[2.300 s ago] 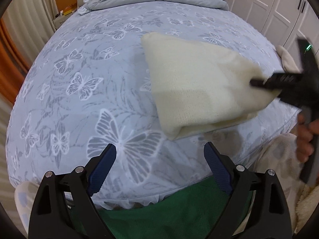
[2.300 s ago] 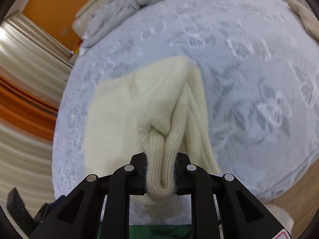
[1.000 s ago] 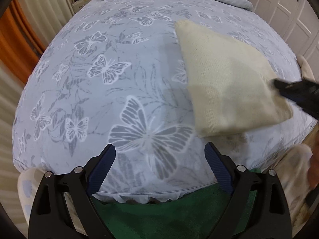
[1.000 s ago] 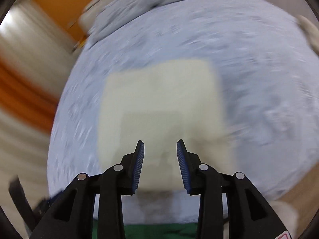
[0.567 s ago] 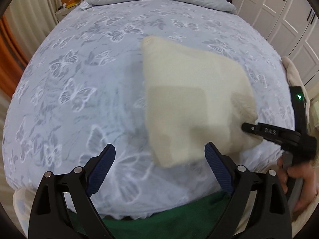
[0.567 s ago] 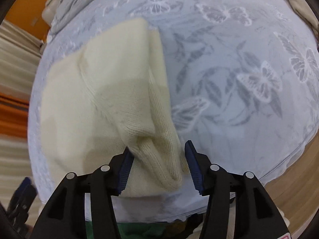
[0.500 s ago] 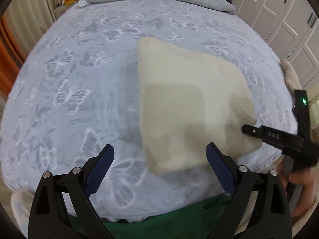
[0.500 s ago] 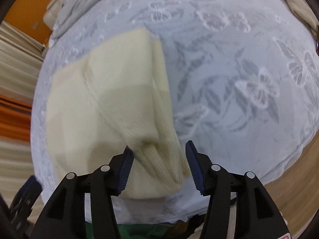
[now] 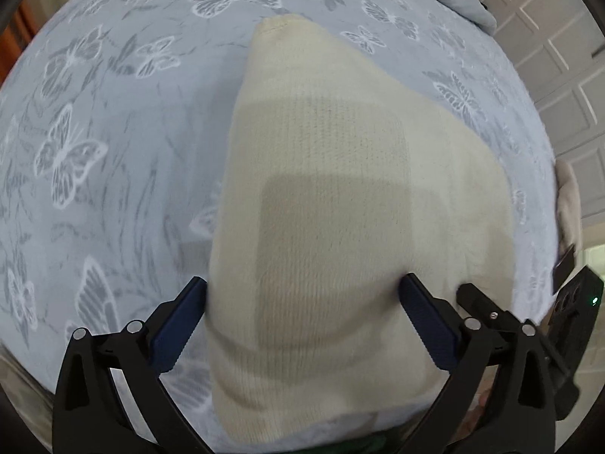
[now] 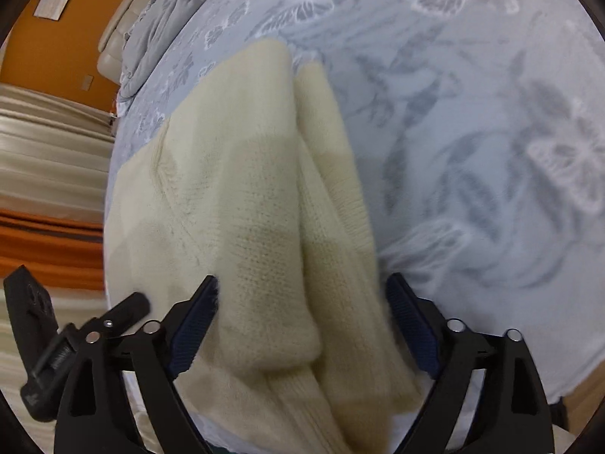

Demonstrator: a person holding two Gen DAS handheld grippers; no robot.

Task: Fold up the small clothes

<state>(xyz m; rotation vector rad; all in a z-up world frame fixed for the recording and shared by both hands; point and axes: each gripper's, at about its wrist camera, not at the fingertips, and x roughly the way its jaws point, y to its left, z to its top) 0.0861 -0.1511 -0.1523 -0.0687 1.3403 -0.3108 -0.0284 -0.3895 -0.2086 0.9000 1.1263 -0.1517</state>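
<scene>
A folded cream knit sweater (image 9: 332, 196) lies on the butterfly-print bed sheet (image 9: 113, 113) near the bed's front edge. My left gripper (image 9: 302, 302) is open, its jaws wide apart on either side of the sweater's near left part. My right gripper (image 10: 302, 302) is open too, its jaws astride the near right part, where folded sleeve layers (image 10: 332, 189) lie along the edge. The right gripper shows in the left wrist view (image 9: 529, 325); the left gripper shows in the right wrist view (image 10: 75, 340).
A grey duvet (image 10: 170, 7) is bunched at the head of the bed by an orange wall (image 10: 56, 38). White cupboard doors (image 9: 559, 56) stand to the right. Striped curtains (image 10: 45, 151) hang to the left. The sheet (image 10: 491, 151) stretches right of the sweater.
The right gripper let go of the sweater's edge and opened. Both grippers have since moved in low over the sweater's near edge, which now fills both views.
</scene>
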